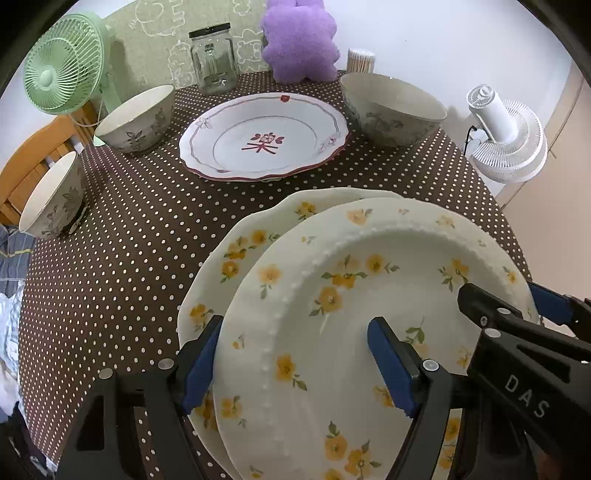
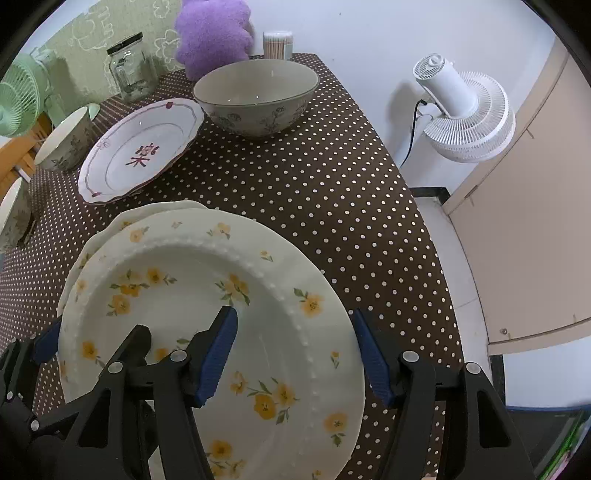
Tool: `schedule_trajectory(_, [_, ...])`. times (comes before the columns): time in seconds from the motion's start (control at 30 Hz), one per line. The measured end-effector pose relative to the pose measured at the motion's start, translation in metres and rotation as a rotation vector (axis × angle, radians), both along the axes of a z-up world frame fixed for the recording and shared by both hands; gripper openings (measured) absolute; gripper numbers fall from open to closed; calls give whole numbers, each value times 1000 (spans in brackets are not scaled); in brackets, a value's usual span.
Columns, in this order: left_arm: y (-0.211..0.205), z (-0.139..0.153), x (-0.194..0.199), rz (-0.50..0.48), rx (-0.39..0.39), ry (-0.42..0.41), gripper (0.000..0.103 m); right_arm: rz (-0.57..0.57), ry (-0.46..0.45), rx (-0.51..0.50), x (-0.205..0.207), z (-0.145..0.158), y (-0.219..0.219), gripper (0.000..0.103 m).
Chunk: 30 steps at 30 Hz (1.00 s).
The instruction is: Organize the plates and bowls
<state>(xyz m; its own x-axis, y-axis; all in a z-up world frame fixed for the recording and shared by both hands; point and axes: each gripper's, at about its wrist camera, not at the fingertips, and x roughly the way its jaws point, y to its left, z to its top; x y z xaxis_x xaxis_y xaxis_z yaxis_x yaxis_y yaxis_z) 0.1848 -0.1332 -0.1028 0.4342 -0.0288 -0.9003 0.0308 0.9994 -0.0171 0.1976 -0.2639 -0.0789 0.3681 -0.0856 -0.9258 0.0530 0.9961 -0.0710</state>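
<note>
On the polka-dot tablecloth, a yellow-flowered plate is lying offset atop another, its opposite rims sitting between the spread fingers of the left gripper and right gripper.

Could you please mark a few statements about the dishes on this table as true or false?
1. One yellow-flowered plate lies over another. True: the upper plate overlaps the lower plate.
2. A bowl sits in the red-patterned plate. False: nothing is in it.
3. Three bowls stand on the table. True: two smaller bowls on one side and a larger bowl on the other.
4. The glass jar has no lid. False: it wears a black lid.
5. Both grippers reach for the larger bowl. False: the left gripper and the right gripper straddle opposite rims of the upper plate.
</note>
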Motion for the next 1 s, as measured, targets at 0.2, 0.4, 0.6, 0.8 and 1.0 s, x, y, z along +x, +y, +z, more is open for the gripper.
schedule_trajectory(0.2, [-1,-4,2,-6,11,-2,80,1,8,-8,3,-4,2,67])
schedule_trajectory(0.4, [-1,-5,2,-8,15,-5,80,5,13,0,3,-4,0,67])
schedule_trajectory(0.6, [-3,-5,-3,-9,67,-4,80,-11,30,33,-4,-4,-5,67])
schedule_trajectory(0.8, [-6,-3,-7,-27,125,-2,80,-32,30,43,-17,0,-14,67])
schedule_trajectory(1.0, [-12,3,-13,-48,175,-2,80,-26,34,65,-24,1,-16,49])
